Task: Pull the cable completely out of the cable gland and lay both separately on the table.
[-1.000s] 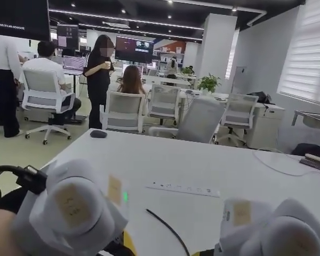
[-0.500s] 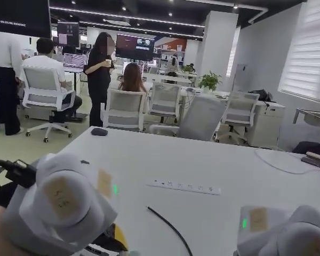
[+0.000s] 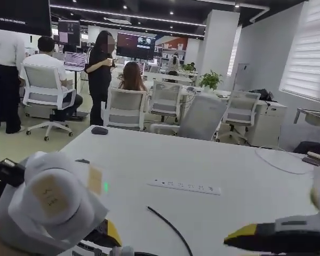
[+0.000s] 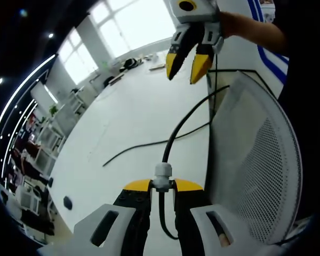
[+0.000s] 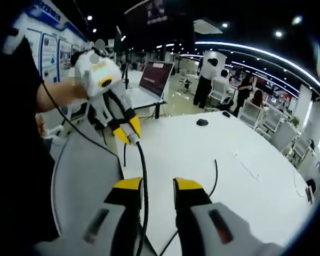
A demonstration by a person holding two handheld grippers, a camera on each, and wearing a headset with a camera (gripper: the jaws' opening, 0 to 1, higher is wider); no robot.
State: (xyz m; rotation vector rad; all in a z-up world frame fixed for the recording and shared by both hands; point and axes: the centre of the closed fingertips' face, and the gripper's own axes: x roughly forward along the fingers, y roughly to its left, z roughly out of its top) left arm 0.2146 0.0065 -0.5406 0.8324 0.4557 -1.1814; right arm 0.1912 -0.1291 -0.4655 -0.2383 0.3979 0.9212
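table (image 3: 245, 176) holds power strip (image 3: 184, 187), cable (image 3: 169, 228), perhaps a mouse (image 3: 99, 130); office chairs (image 3: 124, 109) beyond.

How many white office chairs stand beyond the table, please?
5 in the head view: far-left chair, second chair right of it, third chair, tilted fourth chair nearest the table, fifth chair rightmost. Others may be hidden.

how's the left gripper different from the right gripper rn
The left gripper is shut on the small white plastic cable gland; the right gripper is open and clamps nothing. The thin black cable comes straight out of the left gripper's hold, while it only passes loosely by the right gripper's spread fingers. Both have white bodies and yellow-tipped black fingers.
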